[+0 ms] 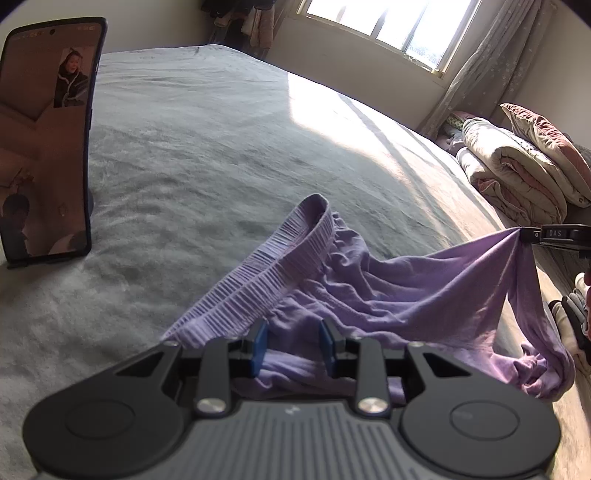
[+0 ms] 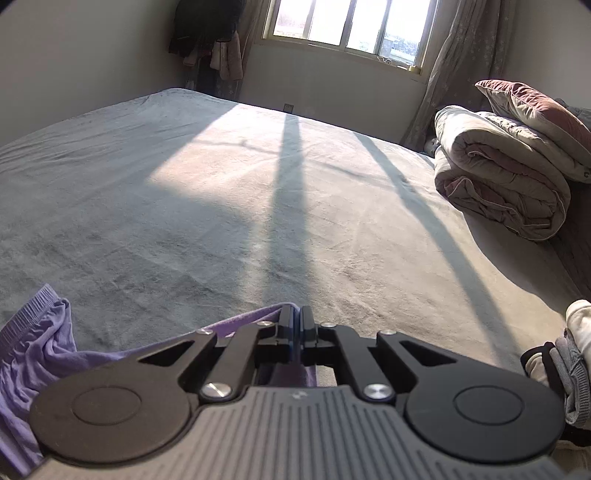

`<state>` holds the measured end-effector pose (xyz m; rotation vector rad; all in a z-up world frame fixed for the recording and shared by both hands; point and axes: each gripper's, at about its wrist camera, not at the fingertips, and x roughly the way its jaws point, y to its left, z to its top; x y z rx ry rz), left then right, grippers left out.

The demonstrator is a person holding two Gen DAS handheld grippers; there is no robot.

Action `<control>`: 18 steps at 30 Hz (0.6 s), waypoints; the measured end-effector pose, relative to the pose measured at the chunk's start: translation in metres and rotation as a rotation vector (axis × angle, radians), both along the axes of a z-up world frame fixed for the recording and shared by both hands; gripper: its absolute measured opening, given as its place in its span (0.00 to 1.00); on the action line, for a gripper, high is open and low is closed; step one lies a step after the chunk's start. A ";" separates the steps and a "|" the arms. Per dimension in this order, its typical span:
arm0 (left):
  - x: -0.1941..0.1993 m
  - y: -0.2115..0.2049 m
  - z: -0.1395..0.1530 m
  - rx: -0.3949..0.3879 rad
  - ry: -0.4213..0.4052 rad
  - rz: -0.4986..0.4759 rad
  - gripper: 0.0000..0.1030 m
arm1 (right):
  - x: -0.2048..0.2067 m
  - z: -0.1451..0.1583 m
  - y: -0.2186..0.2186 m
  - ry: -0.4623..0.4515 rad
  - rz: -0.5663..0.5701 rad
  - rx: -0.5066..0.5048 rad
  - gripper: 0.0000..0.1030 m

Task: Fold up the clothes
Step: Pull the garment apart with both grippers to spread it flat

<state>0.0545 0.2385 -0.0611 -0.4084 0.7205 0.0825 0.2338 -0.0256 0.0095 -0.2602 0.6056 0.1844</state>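
A lilac garment with a ribbed elastic waistband hangs stretched between both grippers above the grey bed. My left gripper has bunched cloth between its blue pads, close to the waistband, and the fabric pulls taut from there. At the right of the left wrist view, my right gripper is shut on a pinched corner of the garment, which peaks at its tips. The right wrist view shows that gripper with its jaws together and lilac cloth trailing away to the lower left.
A phone stands upright on the bed at the left. Folded quilts and a pillow are stacked at the bed's right side. A gloved hand shows at the right edge. Sunlight from the window falls across the blanket.
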 end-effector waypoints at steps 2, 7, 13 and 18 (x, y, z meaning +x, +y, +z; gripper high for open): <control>-0.001 0.001 0.001 -0.004 -0.002 0.000 0.31 | 0.013 -0.006 0.002 0.005 -0.026 -0.001 0.02; -0.005 0.005 0.004 0.000 -0.008 -0.001 0.31 | 0.037 -0.023 0.003 0.052 -0.072 0.039 0.02; -0.012 0.012 0.007 -0.001 -0.019 0.013 0.31 | 0.029 -0.034 0.000 0.140 -0.028 0.163 0.14; -0.024 0.021 0.011 0.021 -0.033 0.032 0.31 | -0.002 -0.027 0.000 0.177 0.082 0.203 0.14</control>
